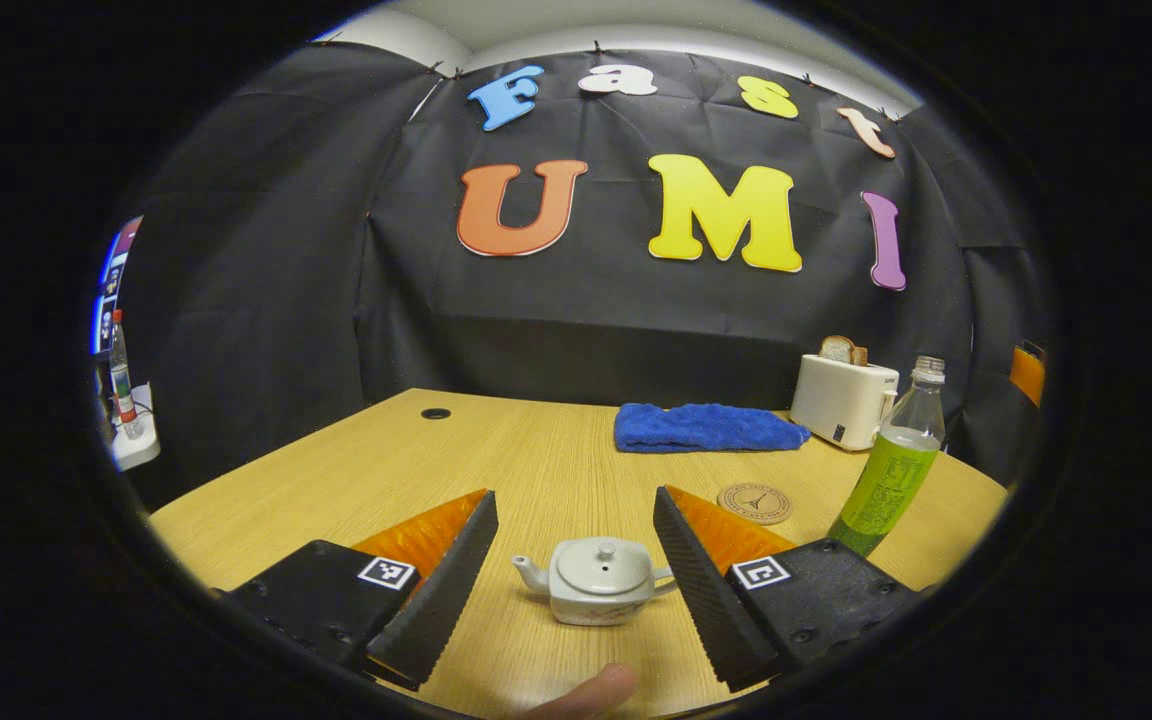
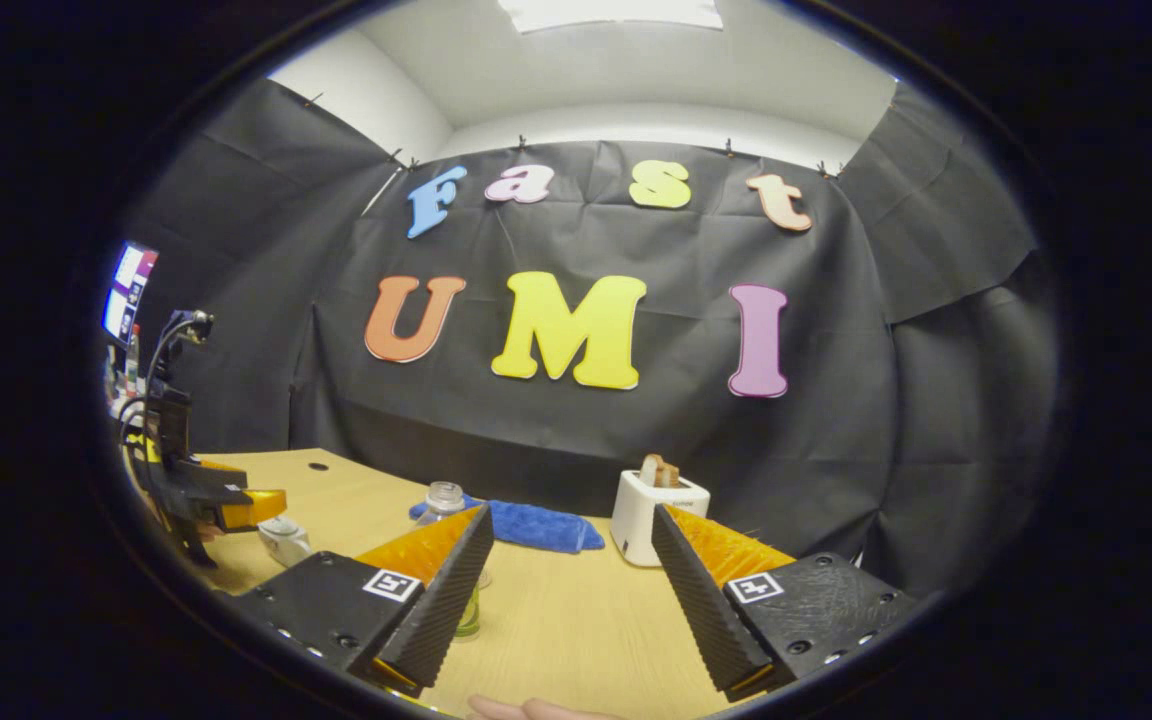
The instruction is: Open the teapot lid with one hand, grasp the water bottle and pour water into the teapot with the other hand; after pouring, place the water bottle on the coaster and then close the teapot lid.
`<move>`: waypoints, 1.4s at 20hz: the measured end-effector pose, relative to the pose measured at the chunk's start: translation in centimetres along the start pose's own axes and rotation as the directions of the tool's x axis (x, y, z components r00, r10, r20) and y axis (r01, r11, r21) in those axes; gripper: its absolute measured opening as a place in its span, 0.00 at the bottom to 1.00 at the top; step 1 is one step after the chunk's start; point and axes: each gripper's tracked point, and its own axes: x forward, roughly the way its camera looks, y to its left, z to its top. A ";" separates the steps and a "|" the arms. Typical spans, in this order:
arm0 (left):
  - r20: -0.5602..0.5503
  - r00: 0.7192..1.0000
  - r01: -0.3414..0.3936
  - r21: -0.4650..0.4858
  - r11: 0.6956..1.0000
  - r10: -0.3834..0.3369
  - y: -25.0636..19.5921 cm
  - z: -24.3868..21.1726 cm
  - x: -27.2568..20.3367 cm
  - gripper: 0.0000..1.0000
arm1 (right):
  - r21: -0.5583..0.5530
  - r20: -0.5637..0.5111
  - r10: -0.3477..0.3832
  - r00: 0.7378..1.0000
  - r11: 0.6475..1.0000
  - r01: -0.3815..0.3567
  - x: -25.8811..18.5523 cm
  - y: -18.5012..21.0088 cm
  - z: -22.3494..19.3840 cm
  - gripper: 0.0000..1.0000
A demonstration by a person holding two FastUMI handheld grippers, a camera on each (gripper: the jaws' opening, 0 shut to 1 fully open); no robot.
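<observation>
A small white teapot (image 1: 598,582) with its lid (image 1: 603,563) on sits on the wooden table (image 1: 536,460), between the fingers of my left gripper (image 1: 576,545), which is open and apart from it. The water bottle (image 1: 891,462) with a green label stands upright to the right, and a round coaster (image 1: 755,503) lies beside it. In the right gripper view my right gripper (image 2: 568,560) is open with nothing between its fingers. The bottle (image 2: 446,500) stands partly hidden behind its left finger. The teapot (image 2: 284,540) sits at far left, below the other gripper (image 2: 221,500).
A blue cloth (image 1: 704,428) lies folded at the back of the table. A white toaster (image 1: 843,398) holding bread stands at the back right. A fingertip (image 1: 586,692) shows at the bottom edge. A small round hole (image 1: 435,413) marks the table's far left.
</observation>
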 end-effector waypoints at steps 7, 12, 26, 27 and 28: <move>-0.043 0.998 0.048 0.024 0.999 -0.047 -1.5 -2.3 1.3 0.84 | -0.010 -0.004 0.014 1.000 1.000 -0.014 0.1 0.6 -0.4 0.95; -0.033 0.999 0.017 0.061 0.998 -0.015 -1.0 -2.5 2.1 0.49 | -0.023 -0.010 0.016 1.000 1.000 -0.016 0.4 0.9 -1.0 0.97; -0.025 0.999 0.028 0.085 0.996 -0.026 -1.2 -2.0 2.0 0.03 | 0.020 -0.085 0.045 0.995 0.999 -0.044 1.7 2.3 -3.9 0.97; -0.022 0.999 0.029 0.082 0.996 -0.027 -1.2 -1.6 1.7 0.03 | 0.023 -0.087 0.052 0.995 0.999 -0.050 1.8 2.6 -4.1 0.97; -0.013 1.000 0.028 0.083 0.996 -0.027 -1.1 -1.1 1.5 0.03 | 0.027 -0.088 0.058 0.994 0.998 -0.056 1.9 2.8 -4.4 0.97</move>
